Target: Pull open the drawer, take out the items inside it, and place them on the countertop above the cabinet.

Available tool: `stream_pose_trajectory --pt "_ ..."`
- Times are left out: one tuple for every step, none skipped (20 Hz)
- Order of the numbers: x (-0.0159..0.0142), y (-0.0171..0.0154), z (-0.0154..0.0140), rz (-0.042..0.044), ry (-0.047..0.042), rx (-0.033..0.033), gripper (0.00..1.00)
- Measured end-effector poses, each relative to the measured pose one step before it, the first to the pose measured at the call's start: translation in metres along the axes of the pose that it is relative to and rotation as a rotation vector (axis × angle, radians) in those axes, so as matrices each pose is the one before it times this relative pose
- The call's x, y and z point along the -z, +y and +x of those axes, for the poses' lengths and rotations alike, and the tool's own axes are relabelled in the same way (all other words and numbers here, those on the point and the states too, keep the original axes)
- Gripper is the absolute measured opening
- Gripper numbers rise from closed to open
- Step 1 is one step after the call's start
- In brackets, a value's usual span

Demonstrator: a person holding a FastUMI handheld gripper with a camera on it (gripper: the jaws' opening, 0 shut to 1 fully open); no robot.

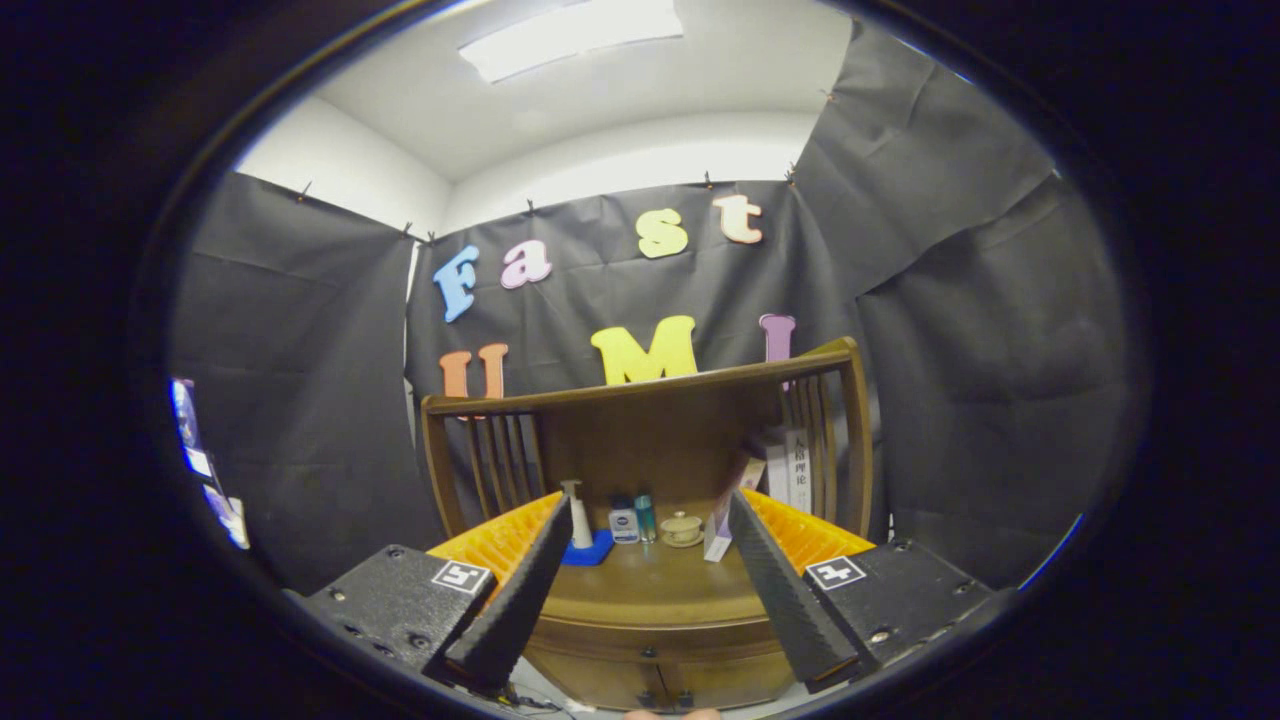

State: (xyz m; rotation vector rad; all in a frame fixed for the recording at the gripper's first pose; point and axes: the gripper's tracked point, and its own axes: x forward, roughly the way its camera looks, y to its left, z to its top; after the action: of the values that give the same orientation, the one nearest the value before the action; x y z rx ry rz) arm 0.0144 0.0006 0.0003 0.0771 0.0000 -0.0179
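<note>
A wooden cabinet stands ahead, and its countertop (650,585) lies between and beyond my fingers. Below the rounded front edge is the cabinet front (600,678) with two small dark knobs (668,697); it looks shut. My gripper (650,505) is open and holds nothing, its fingertips (560,515) hovering above the countertop. At the back of the top stand a white pump bottle (577,515) on a blue pad (592,550), a small white bottle (623,523), a teal bottle (646,517), a lidded ceramic cup (682,528) and a pale box (718,535).
A wooden rail with slats (640,390) runs around the back and sides of the countertop. Upright books (797,470) lean against the right slats. Black cloth walls close in the booth on all sides. The front half of the countertop is bare wood.
</note>
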Motion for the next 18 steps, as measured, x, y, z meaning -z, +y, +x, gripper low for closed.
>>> stream_pose_trajectory --pt "-0.00061 -0.00004 0.00068 -0.00216 -0.00222 0.00064 1.00" --pt "-0.00077 0.00066 0.00083 -0.00166 0.00109 0.00076 0.99" --pt "-0.00009 0.00081 0.00079 -0.00674 -0.00129 -0.00408 0.99" --pt "-0.00197 -0.00020 0.00076 -0.00482 -0.00386 0.00338 0.99" --pt "0.00082 -0.00319 0.00160 -0.00428 0.00098 0.01130 0.99" --pt "0.00170 -0.00189 0.00122 -0.00242 0.00447 0.01173 0.99" --pt "0.00091 0.00199 0.00090 0.00302 -0.00314 -0.00287 0.99" --pt "0.00064 0.00488 0.00085 0.00595 -0.00245 -0.01351 0.99" --pt "0.00320 0.00331 0.00077 0.00859 -0.00140 -0.01526 0.99" --pt "0.00357 0.00300 0.00094 0.00555 0.00099 -0.01169 0.97" --pt "0.00744 0.00127 0.00258 0.00358 0.00374 -0.01015 0.97" --pt "0.00642 0.00059 0.00327 0.00007 0.00679 -0.00350 0.97" --pt "0.00918 -0.00063 0.00386 -0.00039 0.01120 0.00278 0.97" --pt "0.00816 -0.00006 0.00394 -0.00408 0.00797 0.00422 0.97" --pt "0.01071 -0.00087 0.00484 -0.00674 0.01154 0.00553 0.97" --pt "0.00982 0.00189 0.00480 -0.00450 0.00813 -0.00170 0.97" --pt "0.01289 0.00287 0.00556 -0.00052 0.00848 -0.00384 0.97" --pt "0.01164 0.00249 0.00593 0.00478 0.01227 -0.00464 0.97"
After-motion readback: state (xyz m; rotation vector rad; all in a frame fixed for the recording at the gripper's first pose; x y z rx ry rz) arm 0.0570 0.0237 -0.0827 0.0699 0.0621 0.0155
